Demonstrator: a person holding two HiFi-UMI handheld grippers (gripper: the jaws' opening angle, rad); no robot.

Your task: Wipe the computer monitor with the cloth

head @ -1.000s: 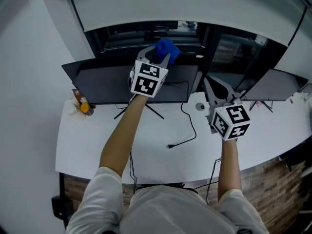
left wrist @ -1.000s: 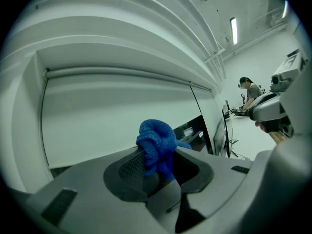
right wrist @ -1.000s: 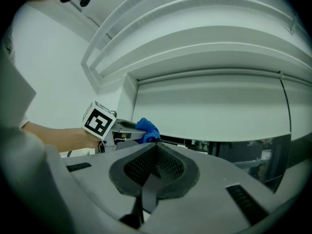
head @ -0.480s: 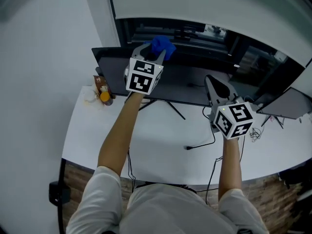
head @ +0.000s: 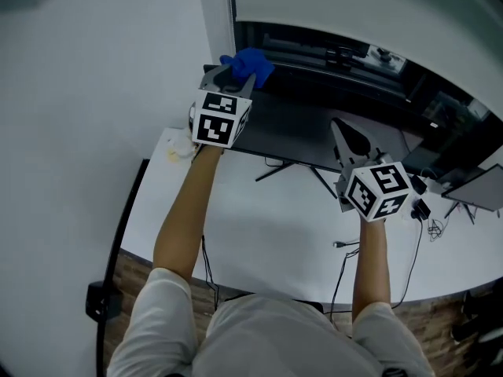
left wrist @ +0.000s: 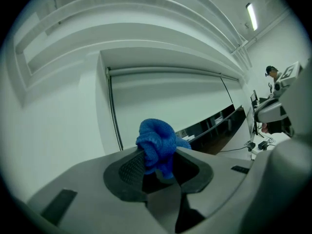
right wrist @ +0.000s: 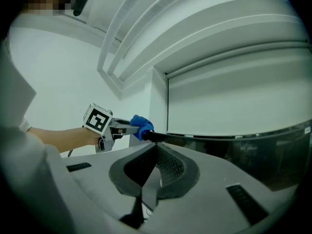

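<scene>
The left gripper (head: 234, 77) is clamping its jaws on a bunched blue cloth (head: 250, 64); in the left gripper view (left wrist: 158, 165) the cloth (left wrist: 156, 143) is bulging up and out from between the two pads. The person's left hand is holding this gripper at the upper left corner of the monitor (head: 302, 132), and the cloth is sitting right at that corner. From the right gripper view the cloth (right wrist: 141, 127) appears to be touching the monitor's top edge (right wrist: 214, 139), though actual contact cannot be confirmed.

The monitor is standing on a white desk (head: 236, 218), its dark panel facing the person. A small pale item (head: 179, 151) is lying on the desk just beside the monitor's lower left corner; its nature cannot be made out.

The right gripper (head: 346, 140) is hovering in front of the right part of the monitor, apart from the screen. Its jaws (right wrist: 155, 165) are standing closed together with nothing between them.

A black cable (head: 343, 246) is trailing over the desk below the monitor's right end. A second screen (head: 479, 188) is showing at the frame edge, well to the right of the monitor.
</scene>
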